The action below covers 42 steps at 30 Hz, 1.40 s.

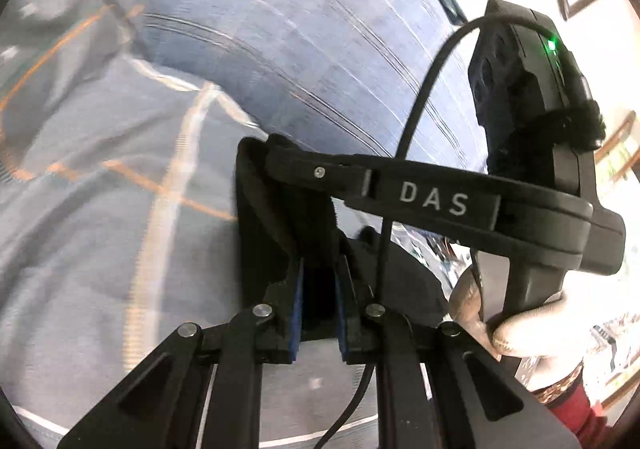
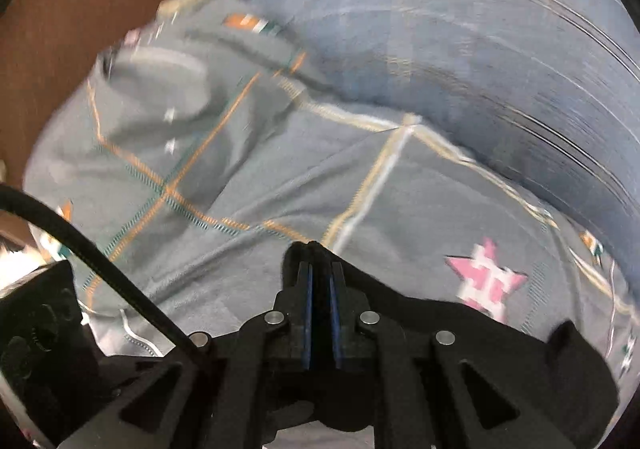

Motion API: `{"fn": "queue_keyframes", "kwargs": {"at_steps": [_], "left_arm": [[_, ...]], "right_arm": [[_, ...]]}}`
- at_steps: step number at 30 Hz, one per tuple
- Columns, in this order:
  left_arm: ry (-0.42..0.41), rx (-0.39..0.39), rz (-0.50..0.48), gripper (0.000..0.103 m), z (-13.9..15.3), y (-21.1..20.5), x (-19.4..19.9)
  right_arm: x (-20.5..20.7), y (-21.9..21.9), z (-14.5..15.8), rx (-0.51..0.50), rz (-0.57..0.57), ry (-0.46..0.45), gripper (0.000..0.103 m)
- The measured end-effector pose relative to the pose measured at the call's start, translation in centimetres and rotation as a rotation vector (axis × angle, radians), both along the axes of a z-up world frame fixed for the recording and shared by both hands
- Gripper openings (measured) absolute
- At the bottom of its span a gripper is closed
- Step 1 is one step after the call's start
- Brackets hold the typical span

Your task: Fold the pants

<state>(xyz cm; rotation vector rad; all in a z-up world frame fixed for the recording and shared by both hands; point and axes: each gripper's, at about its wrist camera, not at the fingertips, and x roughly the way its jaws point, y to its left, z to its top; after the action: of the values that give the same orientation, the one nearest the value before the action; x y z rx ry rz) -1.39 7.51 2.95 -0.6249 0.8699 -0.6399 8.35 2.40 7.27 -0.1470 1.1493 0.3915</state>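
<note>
The pants point(image 1: 264, 205) are black cloth, bunched up off the bed. In the left wrist view my left gripper point(image 1: 320, 269) is shut on a fold of them, with dark cloth filling the gap between the blue pads point(image 1: 298, 301). The right tool's black arm marked DAS point(image 1: 432, 201) crosses just above, and its tip reaches into the same bunch of cloth. A hand point(image 1: 520, 329) holds that tool's handle. In the right wrist view my right gripper point(image 2: 320, 269) is shut on the pants point(image 2: 440, 317), which drape off to the right below the fingers.
A grey-blue quilt point(image 2: 240, 153) with orange and white stitching and a pink star point(image 2: 486, 281) covers the bed below. A blue checked cover point(image 2: 460, 49) lies beyond it. A brown board point(image 2: 80, 9) stands at the upper left. A black cable point(image 2: 100, 261) and the left tool's body point(image 2: 36, 321) sit at the lower left.
</note>
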Motion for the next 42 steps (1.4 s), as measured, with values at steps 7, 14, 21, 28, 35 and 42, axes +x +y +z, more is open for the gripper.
{"fn": "queue_keyframes", "kwargs": {"at_steps": [7,14,21,28,35,42], "left_arm": [[0.026,0.085,-0.145,0.013,-0.4,-11.3,3.1],[0.092,0.170,-0.268,0.013,-2.7,-19.6,3.0],[0.042,0.166,-0.296,0.029,0.0,-16.2,0.8],[0.055,0.239,-0.131,0.038,0.2,-10.5,0.5],[0.149,0.260,-0.076,0.038,-3.8,-10.5,2.2],[0.159,0.310,-0.108,0.040,-4.8,-12.2,3.4]], "right_arm": [[-1.6,-12.7,1.6,0.134,-0.206,-0.036,0.008],[-3.0,-23.4,-3.0,0.233,-0.397,0.020,0.008],[-4.8,-27.6,-5.7,0.378,-0.484,0.036,0.019],[-8.3,-28.8,-1.0,0.366,-0.544,-0.151,0.039],[-6.1,-24.7,-1.2,0.744,-0.375,-0.028,0.040],[-3.6,-26.3,-8.6,0.672,-0.564,0.102,0.023]]}}
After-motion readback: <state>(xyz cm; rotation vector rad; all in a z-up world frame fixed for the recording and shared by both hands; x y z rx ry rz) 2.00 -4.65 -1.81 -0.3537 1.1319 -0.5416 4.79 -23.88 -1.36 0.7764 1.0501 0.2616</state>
